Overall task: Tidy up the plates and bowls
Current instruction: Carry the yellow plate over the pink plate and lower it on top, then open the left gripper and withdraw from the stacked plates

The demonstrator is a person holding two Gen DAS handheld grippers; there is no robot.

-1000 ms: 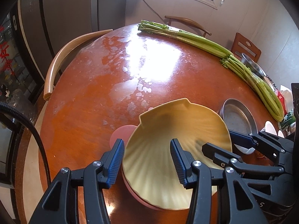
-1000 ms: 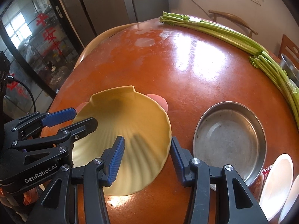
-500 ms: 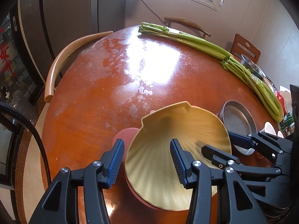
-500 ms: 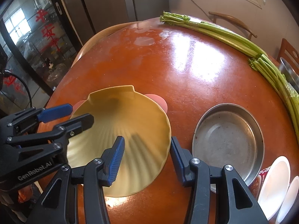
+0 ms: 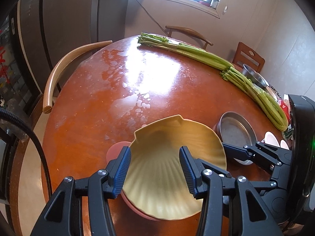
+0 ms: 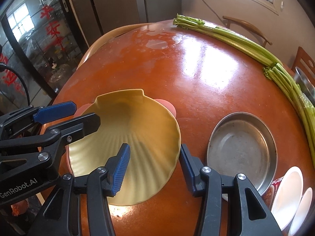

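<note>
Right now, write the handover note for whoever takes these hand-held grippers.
Grip: the left hand-held gripper is closed on the left rim of the yellow shell plate; the right hand-held gripper is closed on its right rim.
Things: the shell plate lies on the pink plate; the metal pan and white bowls sit apart to the right on the table.
Done: yellow stacked on pink.
Left: release, then probably gather the pan and bowls.

Both grippers are black linkage frames with silver screws and ribbed blue pads on the jaws. The left gripper bears white "GenRobot.AI" lettering. A green light, seemingly an indicator, glows on the right gripper body
</note>
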